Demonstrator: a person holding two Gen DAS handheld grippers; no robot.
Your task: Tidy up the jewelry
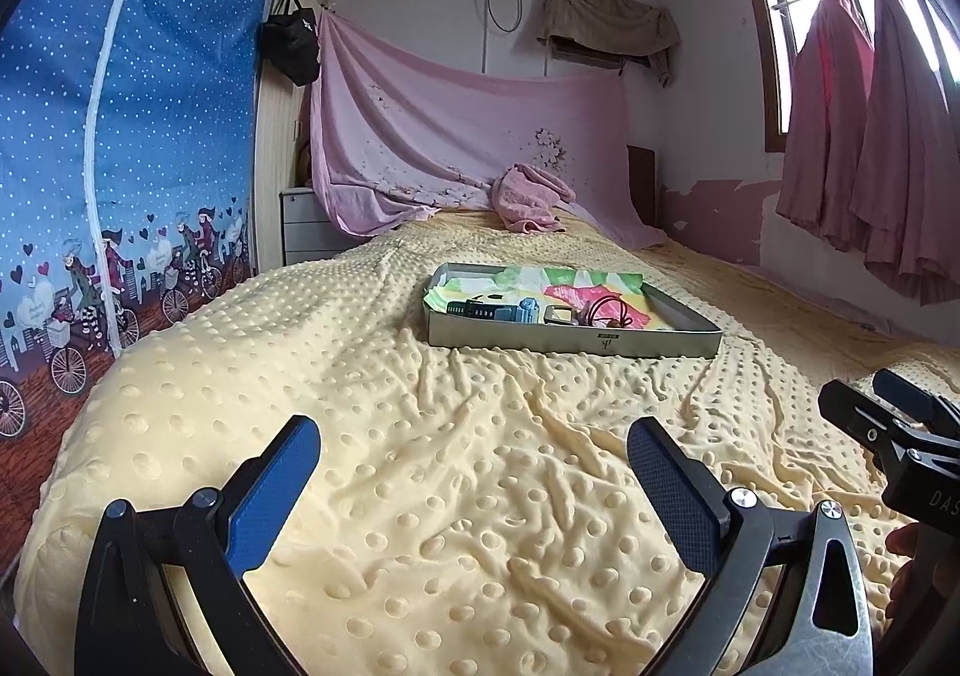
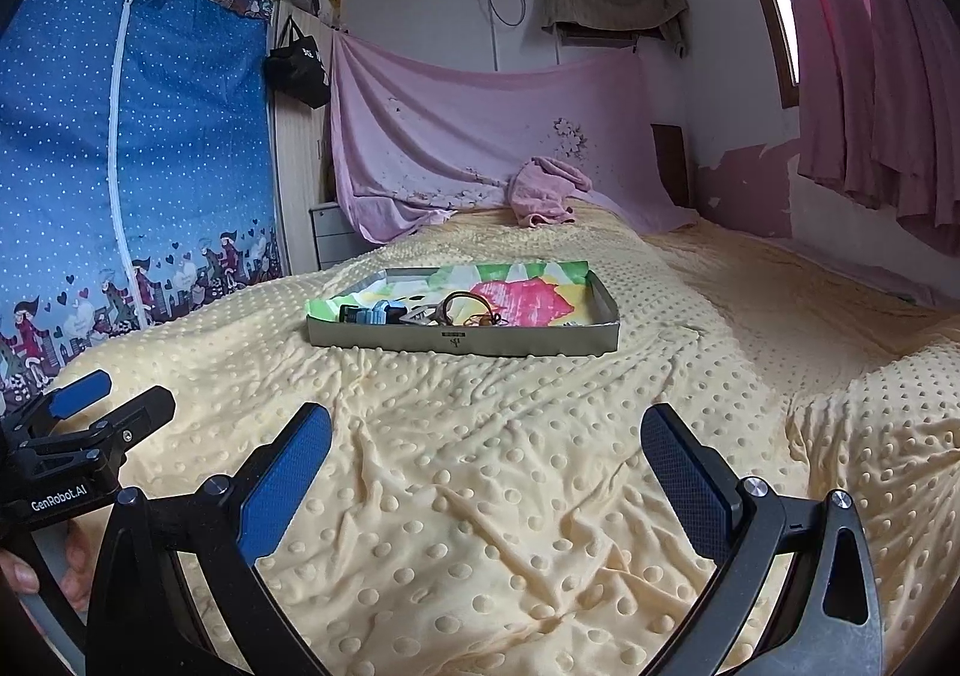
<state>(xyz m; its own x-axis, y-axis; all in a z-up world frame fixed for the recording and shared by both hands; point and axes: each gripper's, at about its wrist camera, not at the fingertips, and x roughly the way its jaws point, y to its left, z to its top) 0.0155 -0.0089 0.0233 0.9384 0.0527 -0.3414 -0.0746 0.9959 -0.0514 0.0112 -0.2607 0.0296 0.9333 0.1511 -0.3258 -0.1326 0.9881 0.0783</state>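
A shallow grey tray [image 1: 576,344] [image 2: 462,341] with a colourful paper lining lies on the yellow dotted blanket, well ahead of both grippers. Inside it are a blue-grey watch [image 1: 495,310] [image 2: 372,313], a red-brown cord loop [image 1: 609,310] [image 2: 468,310] and small pieces near a buckle [image 1: 561,314]. My left gripper [image 1: 474,472] is open over bare blanket, nothing between its blue pads. My right gripper [image 2: 486,454] is open too, also empty. Each gripper appears at the edge of the other's view: the right gripper [image 1: 900,424], the left gripper [image 2: 90,412].
The blanket-covered bed [image 1: 420,496] fills the foreground. A pink towel [image 1: 531,196] lies at the headboard under a hung pink sheet. A blue fabric wardrobe [image 1: 120,166] stands on the left, pink curtains [image 1: 870,136] on the right. Fingers of a hand [image 2: 24,574] hold the left gripper's handle.
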